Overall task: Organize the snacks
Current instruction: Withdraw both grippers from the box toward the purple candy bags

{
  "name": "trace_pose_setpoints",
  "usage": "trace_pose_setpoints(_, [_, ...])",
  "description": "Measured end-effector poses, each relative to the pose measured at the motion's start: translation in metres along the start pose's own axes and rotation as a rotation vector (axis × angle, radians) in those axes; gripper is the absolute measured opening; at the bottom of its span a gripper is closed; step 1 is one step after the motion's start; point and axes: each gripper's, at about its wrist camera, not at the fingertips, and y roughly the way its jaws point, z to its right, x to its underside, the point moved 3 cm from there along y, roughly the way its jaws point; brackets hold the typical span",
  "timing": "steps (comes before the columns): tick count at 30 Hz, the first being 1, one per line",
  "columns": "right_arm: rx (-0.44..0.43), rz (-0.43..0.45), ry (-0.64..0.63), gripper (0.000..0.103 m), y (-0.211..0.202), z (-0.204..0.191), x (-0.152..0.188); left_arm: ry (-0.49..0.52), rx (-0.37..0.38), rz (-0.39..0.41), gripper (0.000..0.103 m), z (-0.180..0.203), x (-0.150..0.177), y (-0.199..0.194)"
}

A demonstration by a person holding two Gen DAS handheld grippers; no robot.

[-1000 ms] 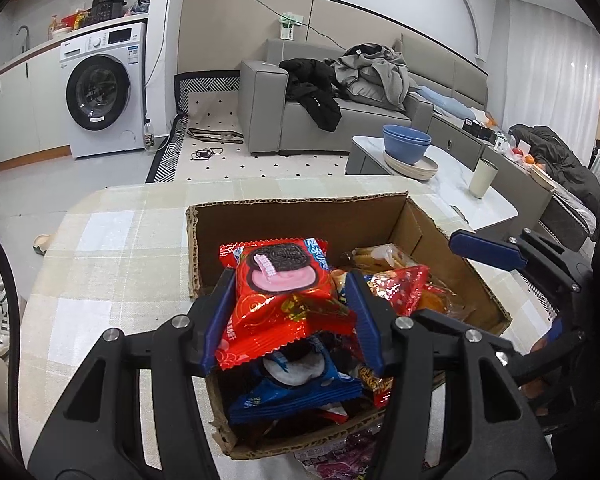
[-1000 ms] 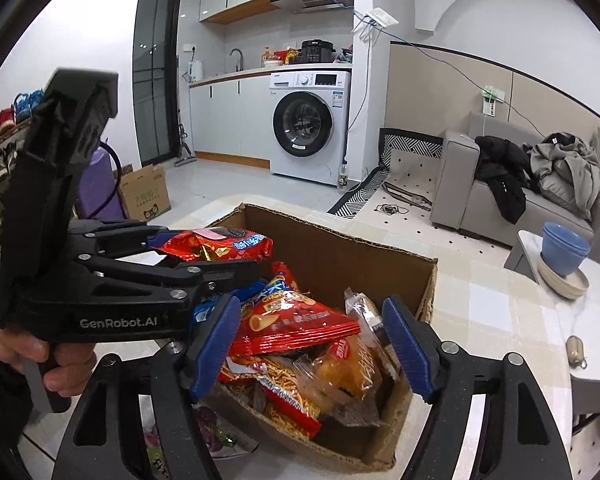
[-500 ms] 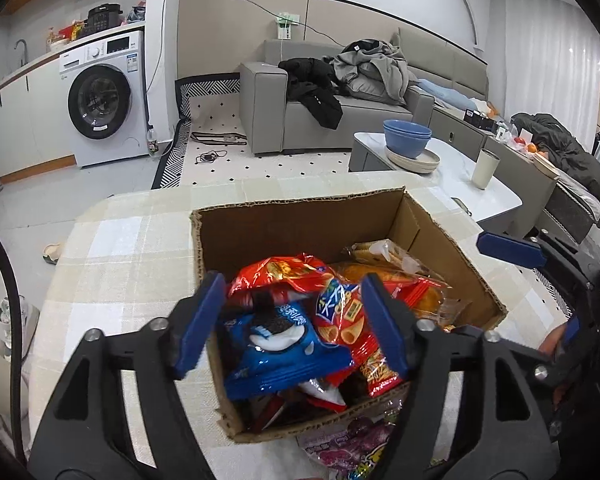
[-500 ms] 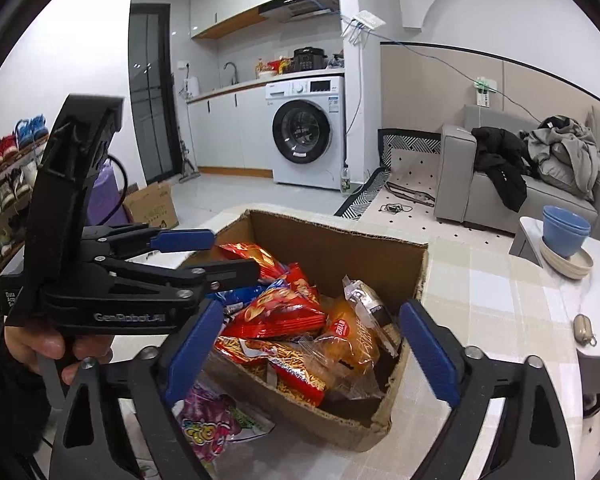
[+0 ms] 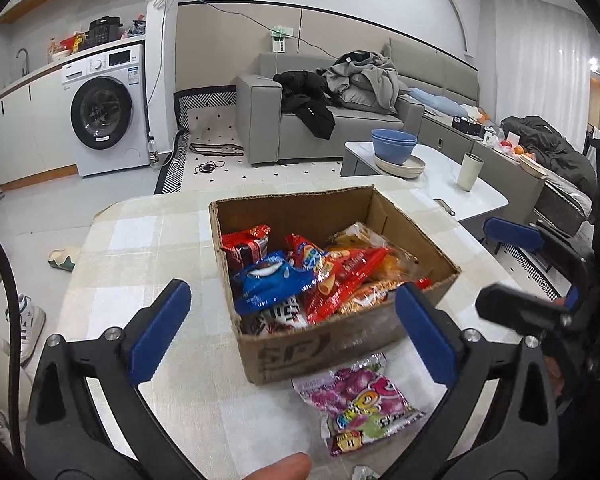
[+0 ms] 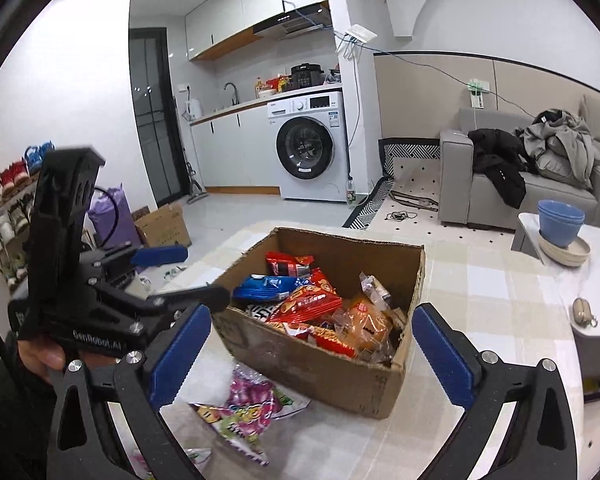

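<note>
A cardboard box (image 5: 324, 344) stands on the checked table, full of snack packets: a red cookie packet (image 5: 244, 244), a blue cookie packet (image 5: 272, 284) and red and orange bags. It also shows in the right wrist view (image 6: 320, 364). A pink candy bag (image 5: 360, 396) lies on the table just in front of the box, also seen in the right wrist view (image 6: 248, 400). My left gripper (image 5: 292, 332) is open and empty, hovering in front of the box. My right gripper (image 6: 312, 352) is open and empty, right of the left one.
The checked table (image 5: 140, 264) has its far edge just behind the box. A white side table with blue bowls (image 5: 394, 146) and a cup (image 5: 470, 170) stands to the right. A small keyring object (image 6: 582, 310) lies at the table's right edge.
My left gripper opened and let the red cookie packet fall into the box. Both grippers have pulled back from the box, bringing the pink candy bag into view.
</note>
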Motion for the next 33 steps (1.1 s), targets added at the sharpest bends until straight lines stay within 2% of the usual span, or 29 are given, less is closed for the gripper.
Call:
trace_pose_setpoints(6, [-0.023, 0.006, 0.051, 0.103, -0.027, -0.001, 0.010, 0.036, -0.012, 0.006, 0.102, 0.008, 0.020, -0.034])
trace_pose_setpoints(14, [-0.045, 0.001, 0.092, 0.103, -0.055, -0.006, 0.033, -0.001, -0.018, -0.016, 0.102, -0.001, 0.044, -0.064])
trace_pose_setpoints(18, [-0.047, -0.020, 0.087, 0.103, -0.055, -0.009, 0.042, -0.026, -0.014, -0.030, 0.102, -0.006, 0.059, -0.074])
trace_pose_setpoints(26, [-0.055, -0.069, 0.069, 0.103, -0.047, -0.015, 0.052, -0.034, -0.045, -0.061, 0.102, -0.010, 0.069, -0.077])
trace_pose_setpoints(30, [0.000, -0.079, 0.037, 0.103, -0.040, -0.016, 0.055, -0.052, -0.059, -0.074, 0.102, -0.012, 0.070, -0.075])
trace_pose_setpoints(33, [-0.034, -0.102, 0.037, 0.103, -0.035, -0.018, 0.059, -0.040, -0.066, -0.079, 0.102, -0.011, 0.070, -0.075])
